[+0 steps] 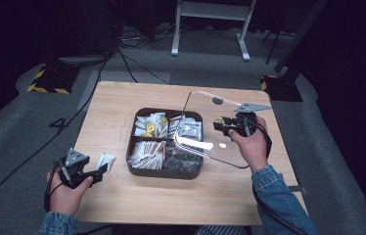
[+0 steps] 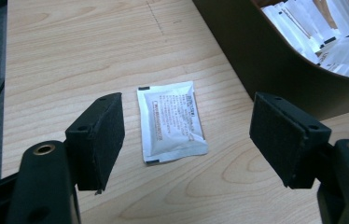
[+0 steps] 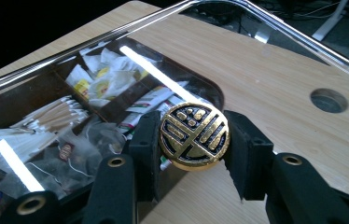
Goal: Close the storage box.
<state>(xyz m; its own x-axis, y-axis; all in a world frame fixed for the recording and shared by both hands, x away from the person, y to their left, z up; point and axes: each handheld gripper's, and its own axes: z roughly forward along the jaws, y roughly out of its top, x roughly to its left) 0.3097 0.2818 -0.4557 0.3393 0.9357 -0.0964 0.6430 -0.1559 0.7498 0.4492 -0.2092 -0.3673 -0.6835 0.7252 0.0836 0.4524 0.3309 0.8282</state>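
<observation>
My right gripper (image 3: 193, 140) is clamped on the round gold-and-black knob (image 3: 194, 136) of a clear glass lid (image 1: 210, 127), holding it tilted over the dark compartmented box (image 1: 137, 169) of sachets. My left gripper (image 2: 186, 135) stands wide, with a small white printed paper sachet (image 2: 171, 121) flat on the wooden table (image 2: 70, 60) between its jaws, apparently untouched.
</observation>
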